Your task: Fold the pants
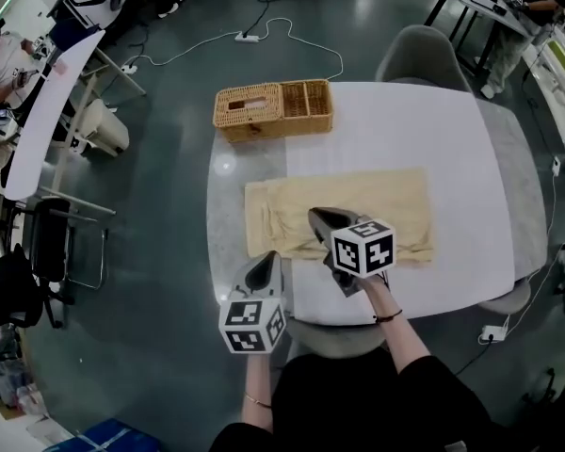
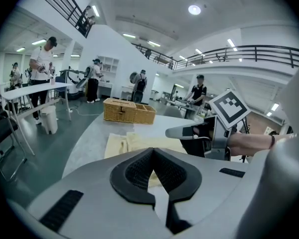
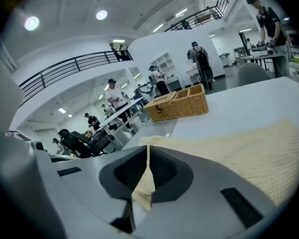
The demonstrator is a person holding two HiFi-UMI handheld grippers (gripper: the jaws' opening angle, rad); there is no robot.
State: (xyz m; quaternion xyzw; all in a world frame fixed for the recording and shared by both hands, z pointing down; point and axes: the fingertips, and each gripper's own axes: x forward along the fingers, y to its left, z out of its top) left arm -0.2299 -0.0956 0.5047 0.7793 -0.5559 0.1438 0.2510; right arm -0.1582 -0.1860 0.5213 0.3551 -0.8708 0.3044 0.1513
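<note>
Pale yellow pants (image 1: pixel 377 201) lie flat across the white table (image 1: pixel 452 130), waist to the left. My right gripper (image 1: pixel 314 214) is over their near edge and is shut on a fold of the cloth. In the right gripper view the yellow fabric (image 3: pixel 249 153) hangs pinched between the jaws (image 3: pixel 147 149). My left gripper (image 1: pixel 267 258) sits at the near left corner of the pants. In the left gripper view its jaws (image 2: pixel 152 152) meet at the tip with cream cloth (image 2: pixel 120 143) showing in the gap. The right gripper (image 2: pixel 189 132) shows to its right.
A wicker basket (image 1: pixel 273 109) with two compartments stands at the table's far left corner. Grey chairs stand at the far side (image 1: pixel 424 55) and the near side (image 1: pixel 334 335). A cable and power strip (image 1: pixel 248 37) lie on the floor. People work at benches around the room.
</note>
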